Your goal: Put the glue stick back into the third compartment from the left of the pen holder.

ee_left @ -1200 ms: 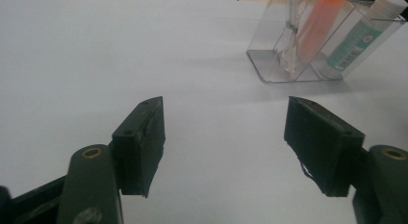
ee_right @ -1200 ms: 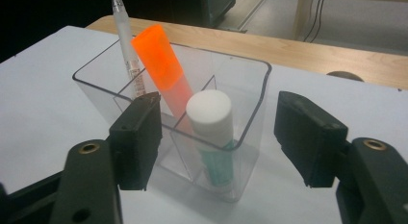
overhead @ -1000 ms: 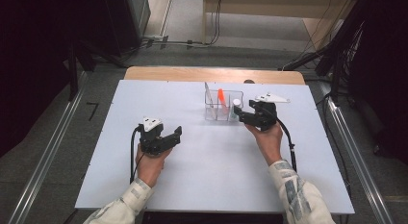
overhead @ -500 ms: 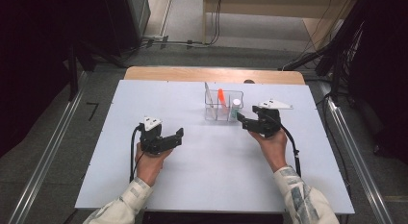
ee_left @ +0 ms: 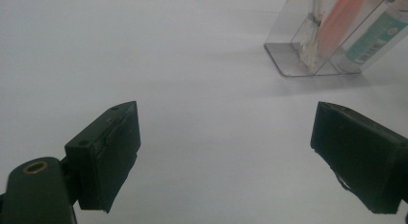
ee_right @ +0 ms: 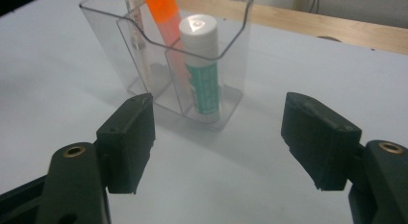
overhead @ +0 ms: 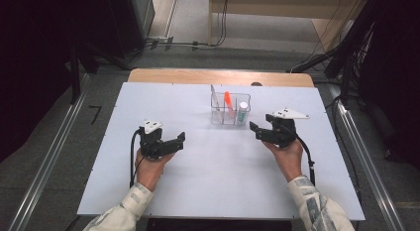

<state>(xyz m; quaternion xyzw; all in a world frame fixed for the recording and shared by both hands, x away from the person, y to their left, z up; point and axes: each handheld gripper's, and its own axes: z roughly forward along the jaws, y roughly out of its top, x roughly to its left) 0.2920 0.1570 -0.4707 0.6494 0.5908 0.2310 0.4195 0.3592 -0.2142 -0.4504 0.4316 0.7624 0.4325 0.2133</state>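
A clear plastic organizer (overhead: 230,113) stands at the back middle of the white table (overhead: 213,191). It holds an orange marker (overhead: 228,99), a white glue stick (overhead: 242,112) with a green label and a thin pen (overhead: 213,94). My right gripper (overhead: 256,132) rests just right of and in front of the organizer, open and holding nothing. In the right gripper view the organizer (ee_right: 231,27), glue stick (ee_right: 202,70) and marker (ee_right: 166,17) stand beyond my open right gripper (ee_right: 219,142). My left gripper (overhead: 176,141) is open over bare table at the left. In the left gripper view the organizer (ee_left: 288,56) lies far right of my open left gripper (ee_left: 226,156).
A wooden edge (overhead: 218,76) runs along the far side of the table. Black cables (overhead: 132,151) trail from both grippers toward the person's sleeves. Metal rails (overhead: 366,161) flank the table on the floor.
The right gripper has drawn back from the organizer, toward the person and slightly right. The left gripper has barely moved.
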